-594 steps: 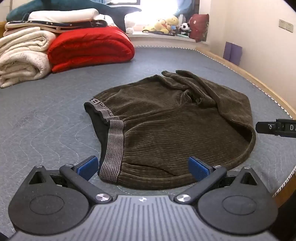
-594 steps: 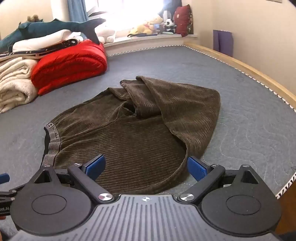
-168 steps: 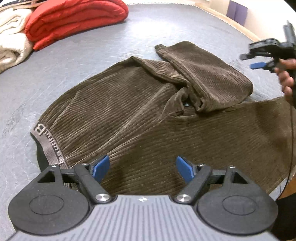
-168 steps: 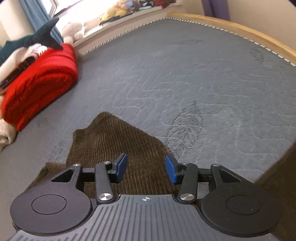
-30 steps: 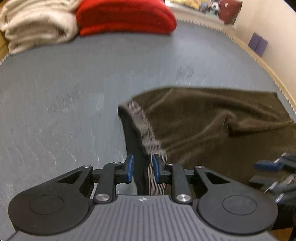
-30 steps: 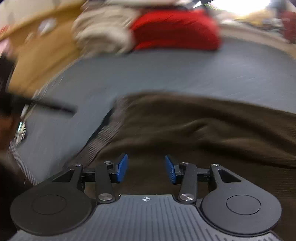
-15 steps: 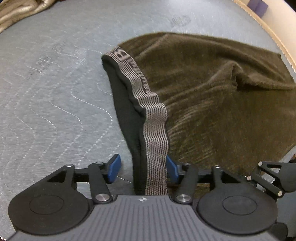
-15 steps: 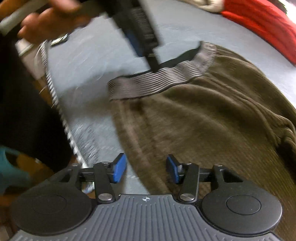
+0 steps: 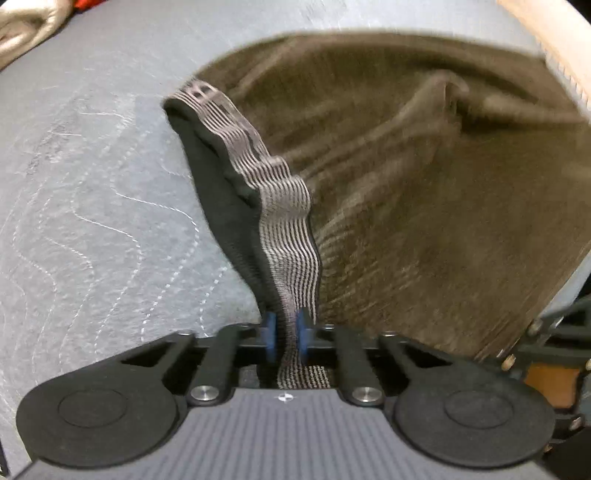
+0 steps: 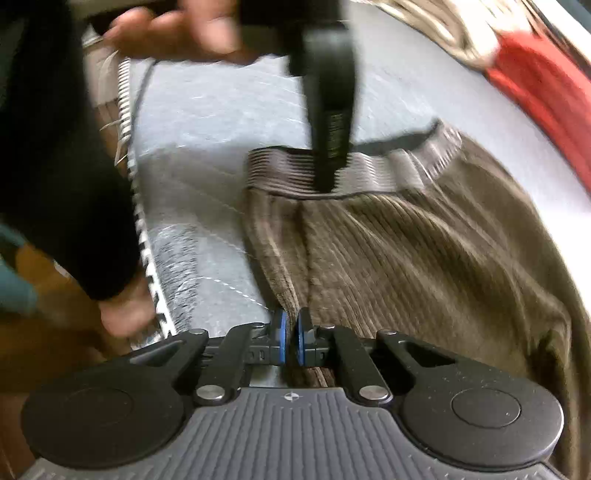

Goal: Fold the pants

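Note:
Brown corduroy pants (image 9: 424,177) lie on the grey quilted bed, also shown in the right wrist view (image 10: 424,258). Their grey striped waistband (image 9: 284,206) rises from the bed into my left gripper (image 9: 283,334), which is shut on it. My right gripper (image 10: 290,341) is shut on the near edge of the brown fabric a little below the waistband (image 10: 388,170). In the right wrist view the left gripper (image 10: 328,155) comes down from above onto the waistband, with the person's hand above it. Both views are motion-blurred.
The grey bed (image 9: 92,184) stretches to the left. Its wooden rim (image 9: 539,26) runs at the upper right, and its near edge (image 10: 147,266) lies just left of my right gripper. A red blanket (image 10: 546,85) and a cream blanket (image 9: 22,26) lie at the far side.
Both grippers have closed from half open: the left on the waistband, the right on the pants' near edge. The waistband now lifts up off the bed.

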Available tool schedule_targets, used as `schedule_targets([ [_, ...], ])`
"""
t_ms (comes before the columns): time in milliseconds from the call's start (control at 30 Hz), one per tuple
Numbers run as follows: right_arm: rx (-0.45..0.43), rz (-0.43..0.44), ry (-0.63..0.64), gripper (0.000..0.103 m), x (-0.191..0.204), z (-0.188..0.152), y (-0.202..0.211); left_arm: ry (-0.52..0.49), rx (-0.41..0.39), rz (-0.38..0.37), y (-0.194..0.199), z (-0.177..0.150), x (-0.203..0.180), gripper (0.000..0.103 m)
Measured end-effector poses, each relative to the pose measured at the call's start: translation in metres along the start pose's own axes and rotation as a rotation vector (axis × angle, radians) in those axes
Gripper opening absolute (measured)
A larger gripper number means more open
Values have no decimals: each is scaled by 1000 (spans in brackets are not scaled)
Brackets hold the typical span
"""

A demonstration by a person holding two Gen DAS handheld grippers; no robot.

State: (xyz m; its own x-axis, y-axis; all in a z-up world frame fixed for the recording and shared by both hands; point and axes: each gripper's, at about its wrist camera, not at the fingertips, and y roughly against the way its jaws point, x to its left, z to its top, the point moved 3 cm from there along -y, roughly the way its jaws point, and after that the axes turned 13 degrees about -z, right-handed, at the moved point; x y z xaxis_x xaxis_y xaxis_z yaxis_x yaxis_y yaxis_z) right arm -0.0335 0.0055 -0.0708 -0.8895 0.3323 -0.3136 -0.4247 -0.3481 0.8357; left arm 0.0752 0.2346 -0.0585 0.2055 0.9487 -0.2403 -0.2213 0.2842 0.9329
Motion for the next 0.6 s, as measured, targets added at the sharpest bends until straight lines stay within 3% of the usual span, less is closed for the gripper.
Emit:
schedule_targets([
  [67,-13,19,-7,6,2,1,5,-5,-25,-4,14,-4,2,9],
  [100,-26,25,-4,6,3,1,7,-33,-2,20,13,-9,2,7],
  [133,-34,33,0,6,4,0,7,-63,51,59,6,-15,2,0],
  [200,-33,34,7,6,7,-3,4,-166,195,229,-20,-32,4,0],
  [233,-26,33,26,7,9,-5,1,-211,211,270,-24,-34,3,0],
  [267,-16,33,48,8,12,-8,-1,-230,180,261,-20,-31,1,3],
  [333,-17,35,55,13,12,-7,3,-168,16,168,6,-13,-3,7],
  [400,-48,54,-34,14,-1,-1,15,-126,-123,94,29,0,-9,10],
  [433,-72,80,-104,17,-11,3,23,-124,-152,64,33,4,-13,10],
  [500,-102,95,-221,25,-29,5,32,-141,-148,5,29,7,-24,10],
  [567,-82,65,-297,29,-42,-1,29,-189,-95,-23,16,7,-35,11],
  [600,-42,40,-316,29,-46,-7,23,-210,-26,-27,3,4,-37,20],
])
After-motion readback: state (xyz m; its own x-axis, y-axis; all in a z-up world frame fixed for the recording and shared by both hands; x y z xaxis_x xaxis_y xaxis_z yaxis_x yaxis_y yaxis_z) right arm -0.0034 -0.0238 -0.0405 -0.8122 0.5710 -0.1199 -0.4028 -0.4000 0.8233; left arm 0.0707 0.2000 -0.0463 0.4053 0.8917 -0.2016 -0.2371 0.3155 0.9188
